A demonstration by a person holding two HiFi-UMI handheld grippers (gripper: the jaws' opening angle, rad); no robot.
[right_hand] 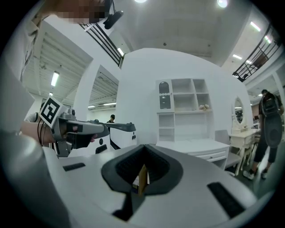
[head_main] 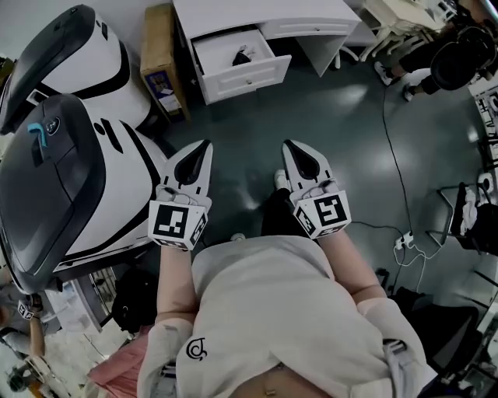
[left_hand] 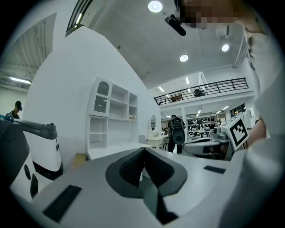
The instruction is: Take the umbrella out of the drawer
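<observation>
The white desk [head_main: 257,14] stands at the far end of the floor with its drawer [head_main: 237,66] pulled open. A dark umbrella [head_main: 243,56] lies inside the drawer. My left gripper [head_main: 204,145] and right gripper [head_main: 288,144] are held level side by side, well short of the desk, both pointing toward it. Each is shut with nothing between its jaws. In the left gripper view the shut left gripper [left_hand: 144,149] points at the desk [left_hand: 111,149], with the right gripper's marker cube [left_hand: 236,130] alongside. In the right gripper view the shut right gripper [right_hand: 143,147] faces the desk [right_hand: 200,147].
A big white and black machine [head_main: 70,155] fills the left side. A cardboard box [head_main: 161,58] stands left of the desk. A cable [head_main: 393,155] runs to a power strip [head_main: 405,241] on the right. A person [head_main: 455,54] stands at the far right. White shelves [right_hand: 185,109] rise behind the desk.
</observation>
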